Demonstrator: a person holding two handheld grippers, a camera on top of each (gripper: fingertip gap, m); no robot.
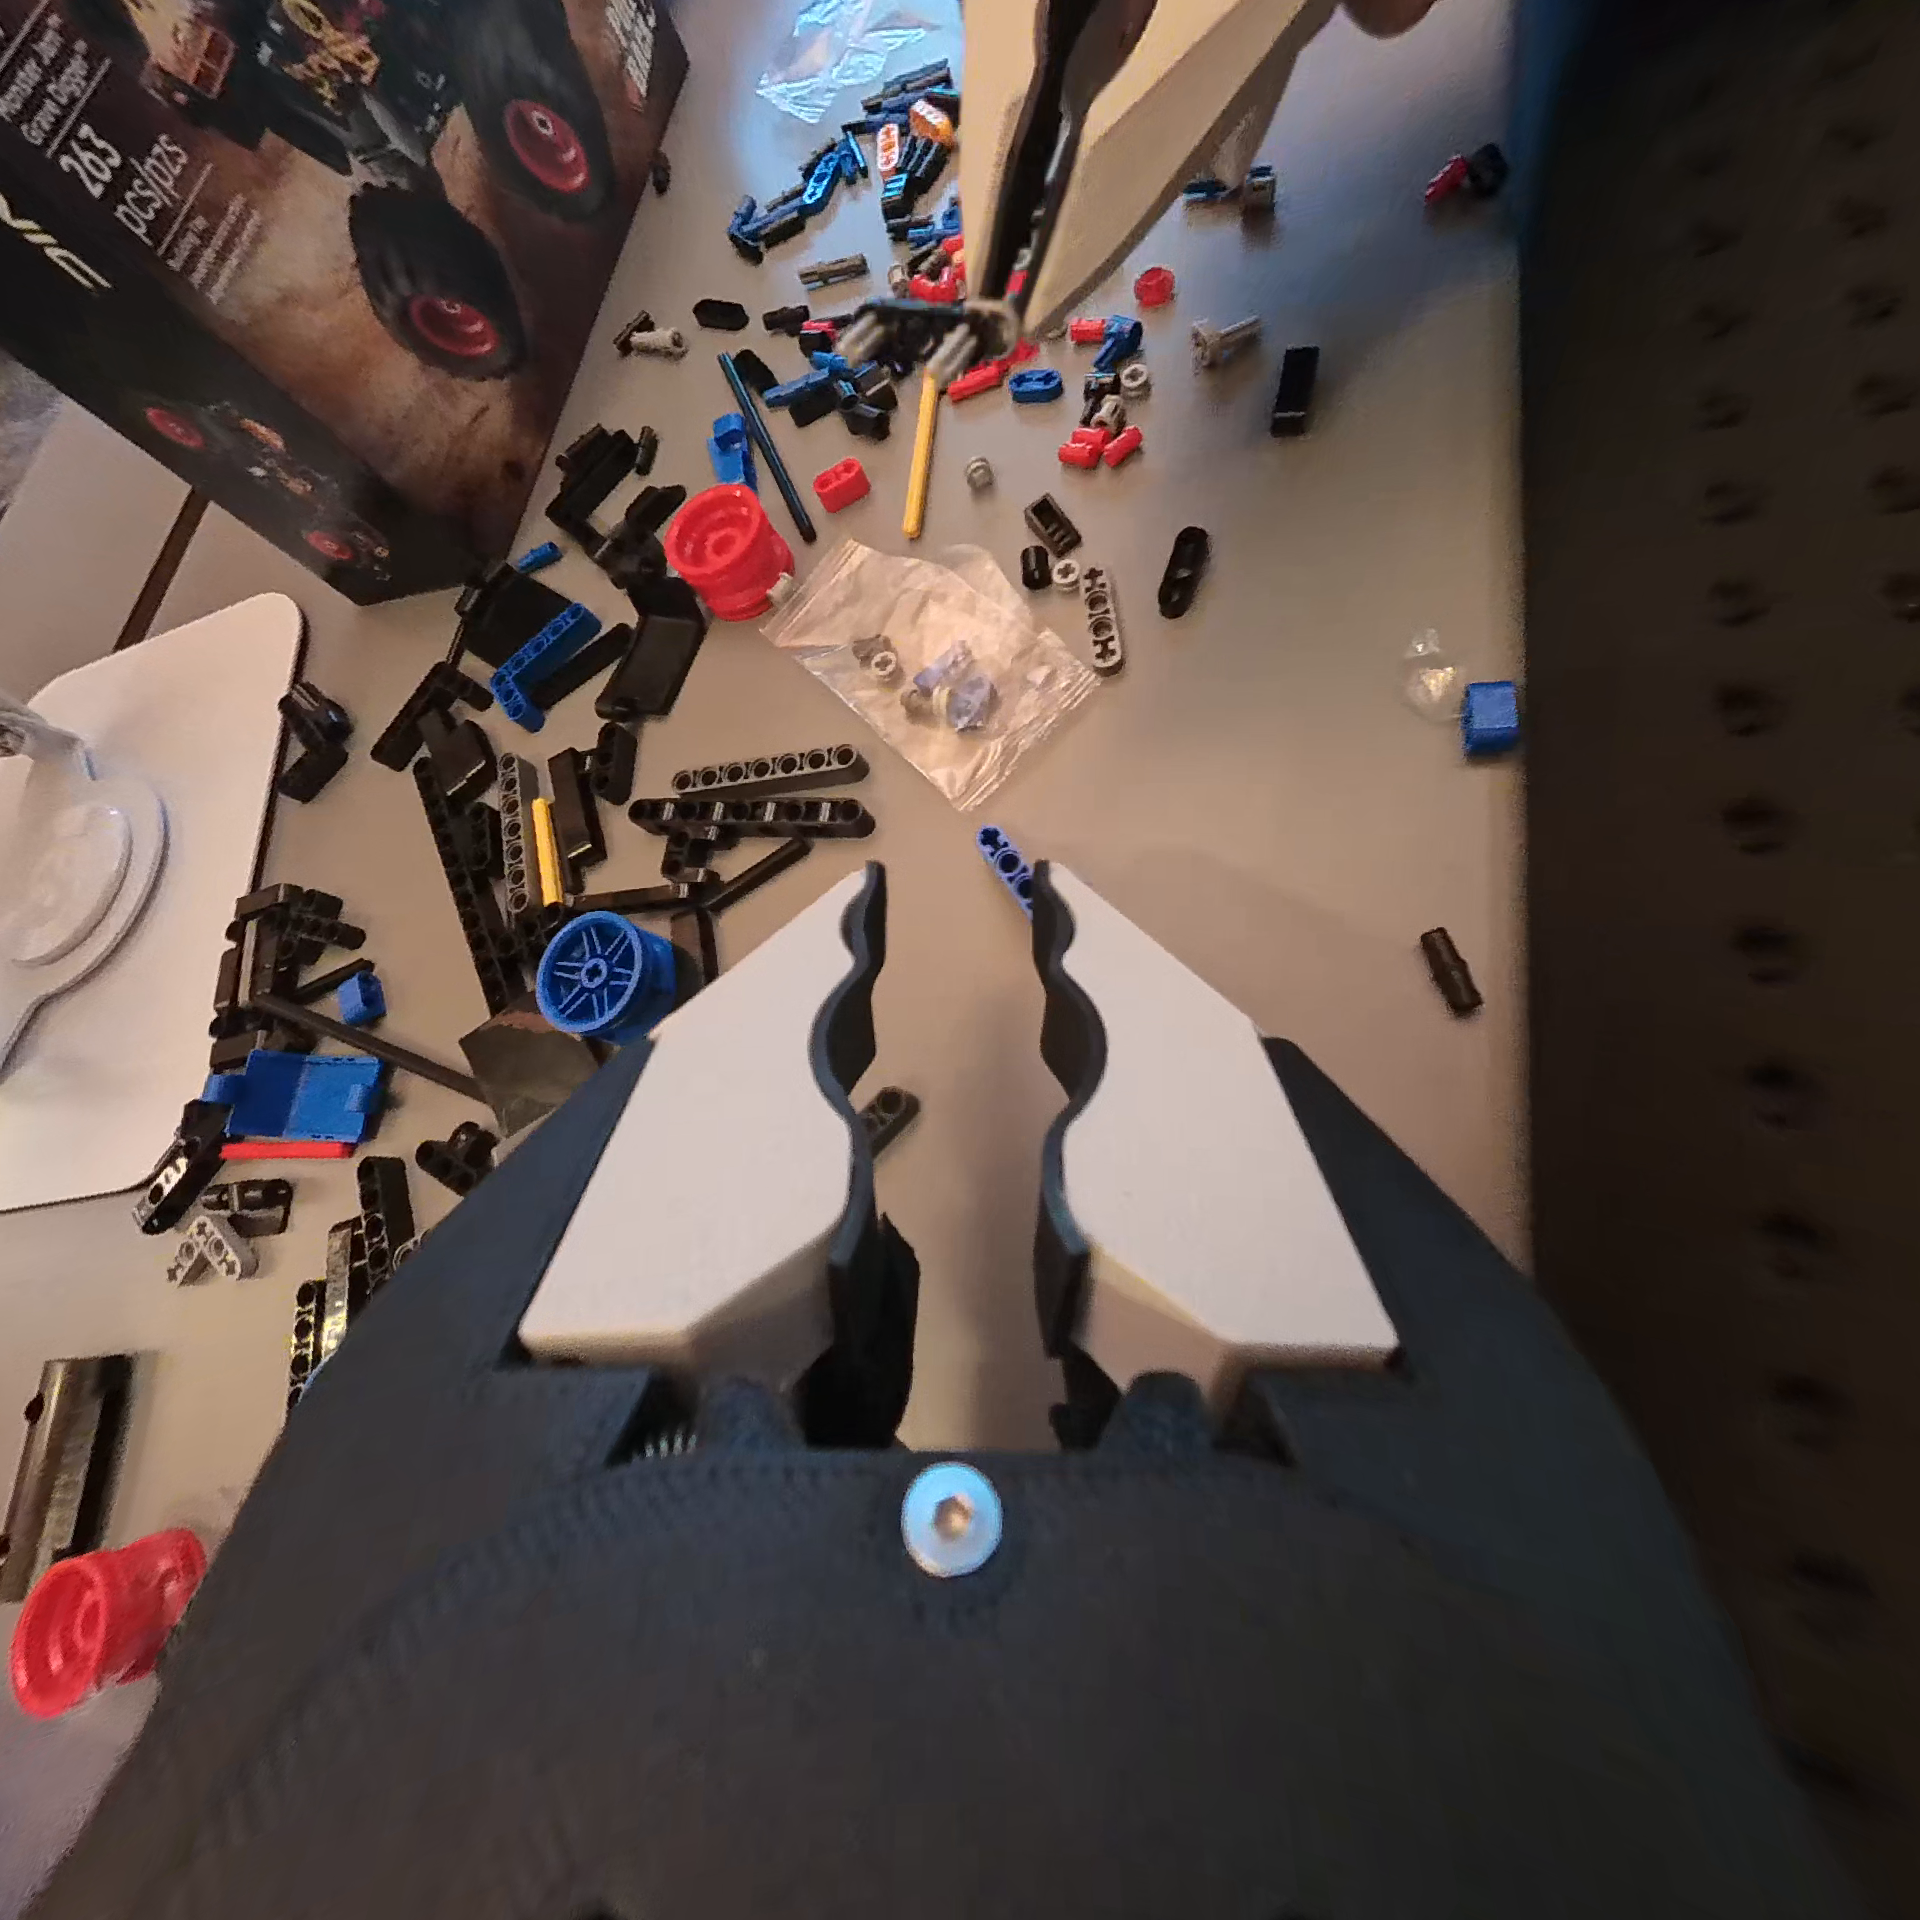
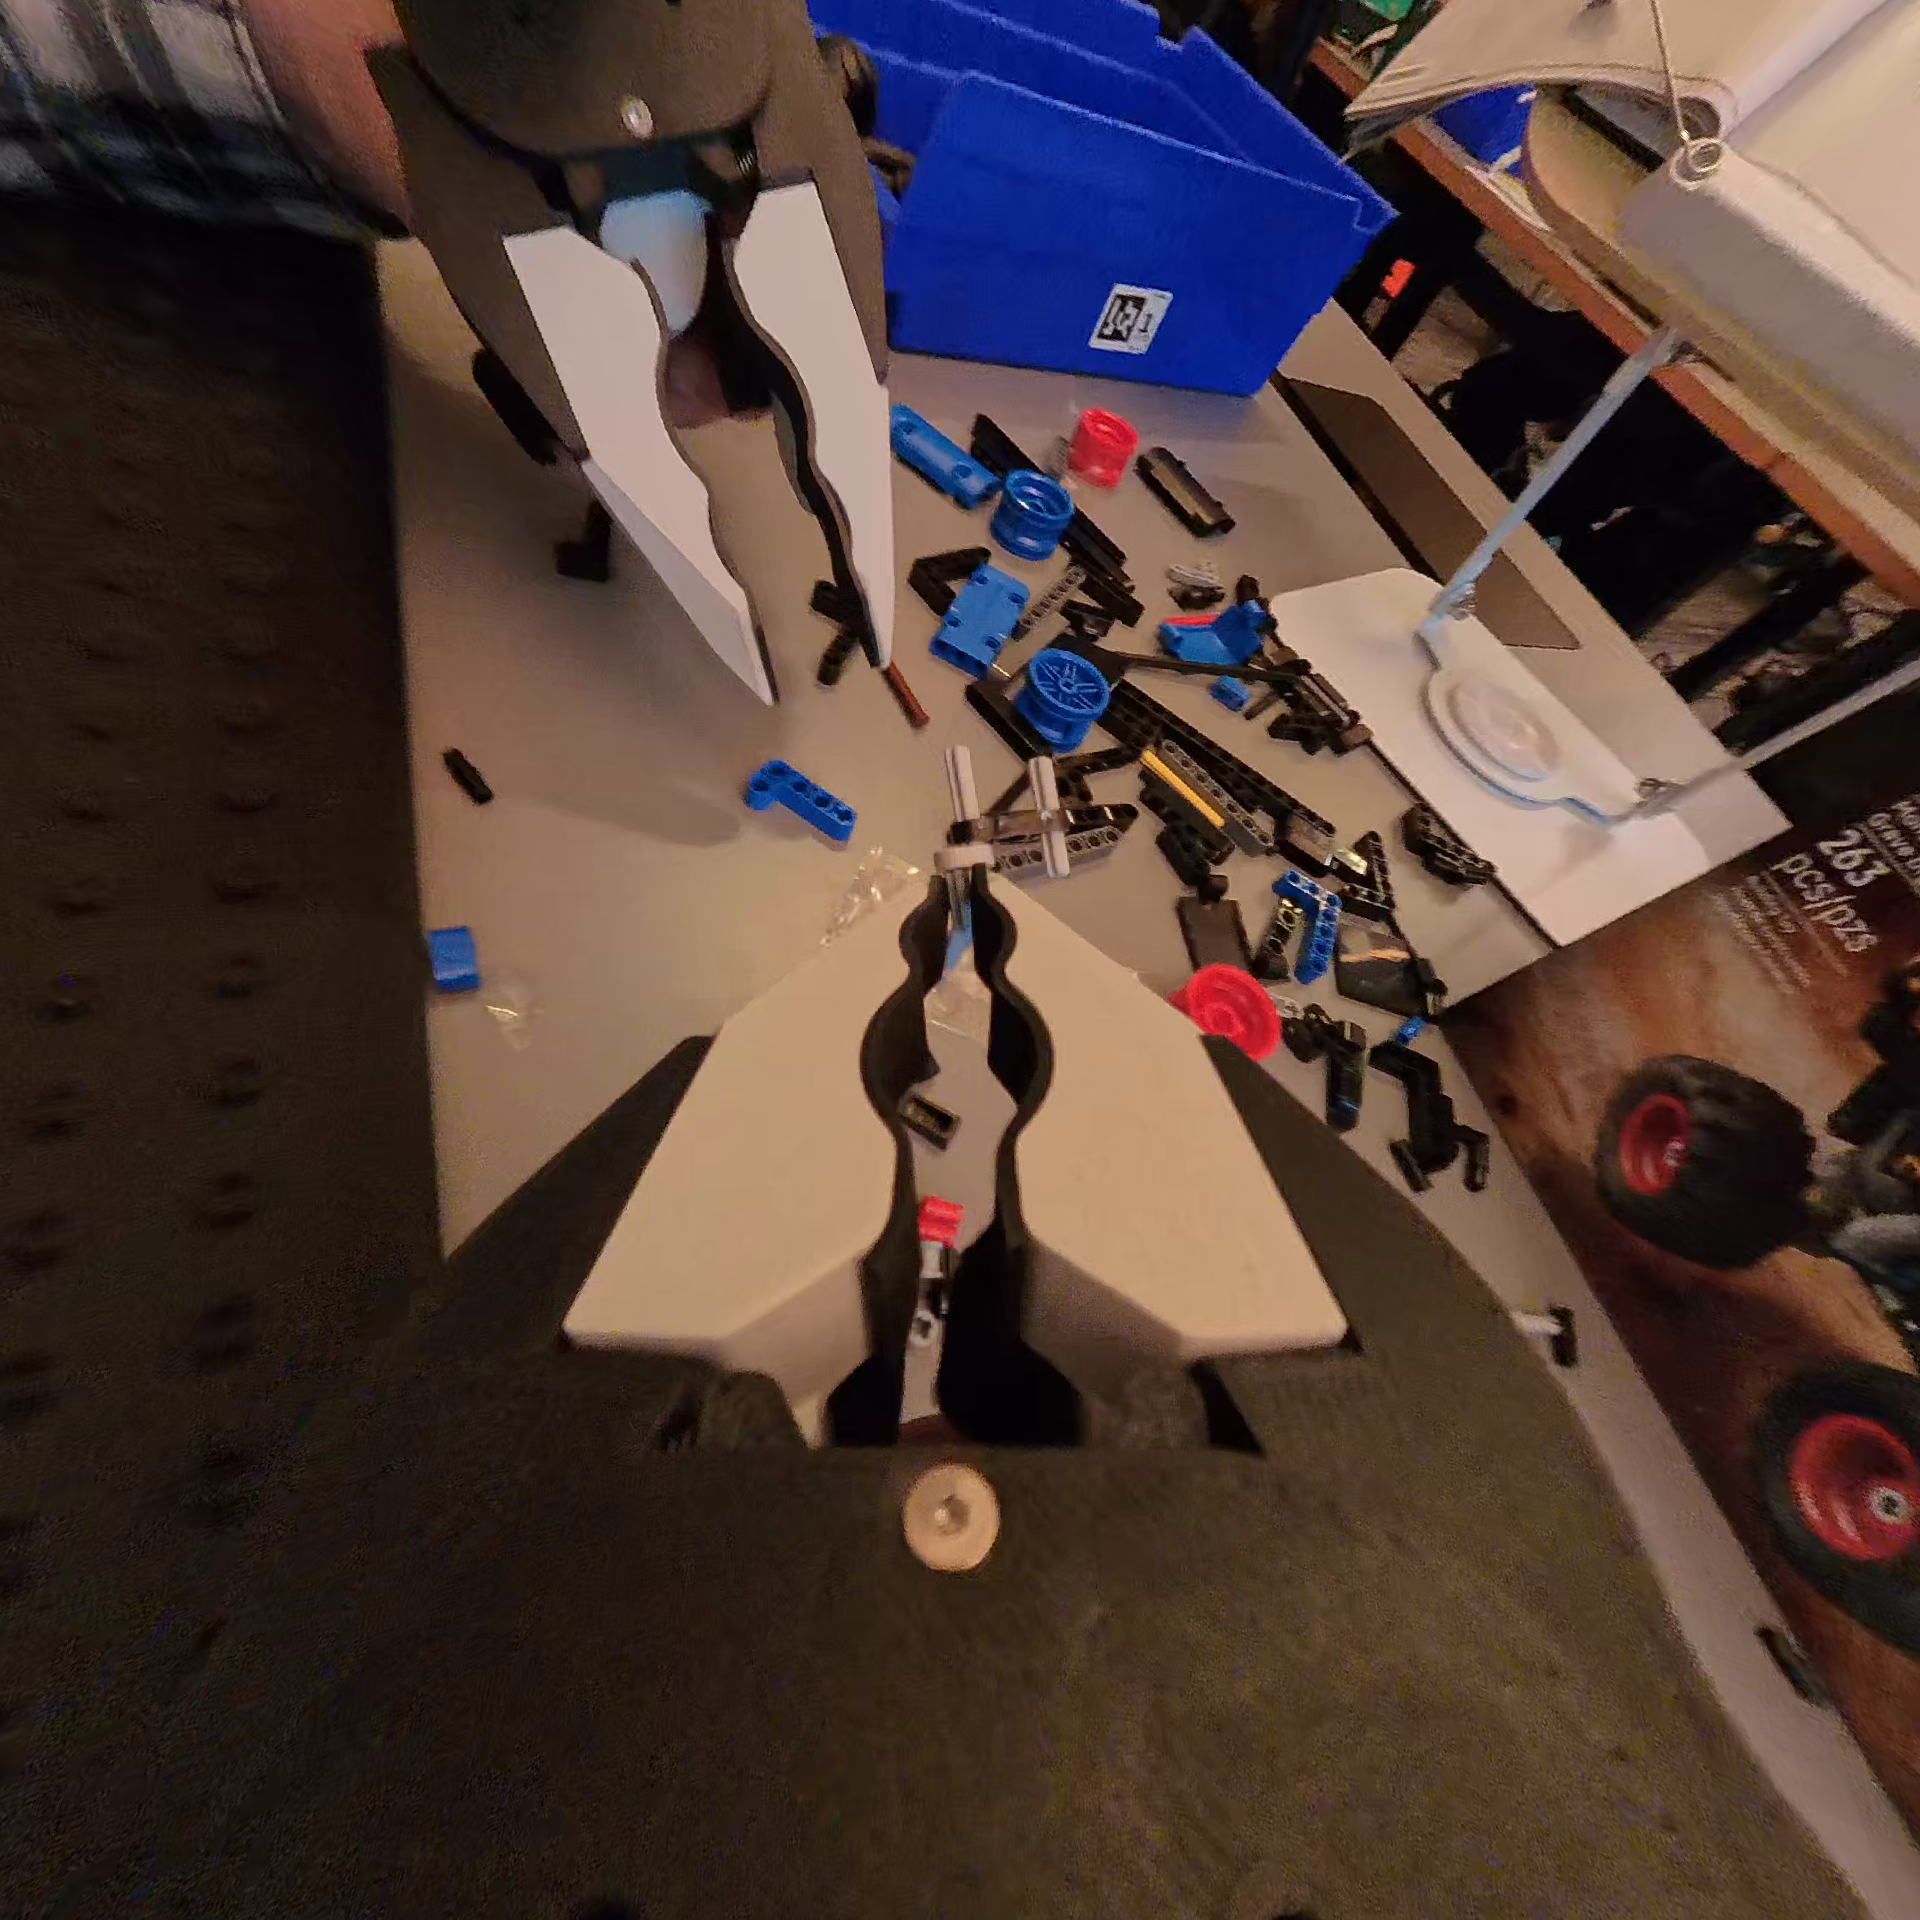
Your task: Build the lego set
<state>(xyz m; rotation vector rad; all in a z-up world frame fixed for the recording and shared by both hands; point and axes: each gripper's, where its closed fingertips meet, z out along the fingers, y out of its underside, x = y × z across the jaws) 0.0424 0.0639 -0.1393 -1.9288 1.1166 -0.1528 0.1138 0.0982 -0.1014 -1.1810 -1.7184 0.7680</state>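
Observation:
My right gripper (image 2: 961,883) is shut on a small black beam assembly with grey pins (image 2: 1023,826), held above the grey table (image 2: 623,883). It also shows in the left wrist view (image 1: 1003,312), at the top, with the assembly (image 1: 920,327) at its tips. My left gripper (image 1: 958,883) is open and empty over the table. A blue angled beam (image 1: 1000,854) lies just by its right fingertip, partly hidden. In the right wrist view the left gripper (image 2: 826,670) hangs open at upper left, the blue beam (image 2: 800,800) below it.
Loose black, blue and red parts cover the table, with a red wheel (image 1: 722,551), a blue wheel (image 1: 597,977) and a clear parts bag (image 1: 925,665). The set's box (image 1: 312,260) and a white board with a clear stand (image 1: 135,831) stand left. Blue bins (image 2: 1122,229) stand behind. A dark perforated mat (image 1: 1714,935) borders the table. My right fingertips sit around 10 cm from my left ones. The left tips stand about 9 cm off the blue wheel (image 1: 597,977). Look for it in the right wrist view (image 2: 1064,682) too.

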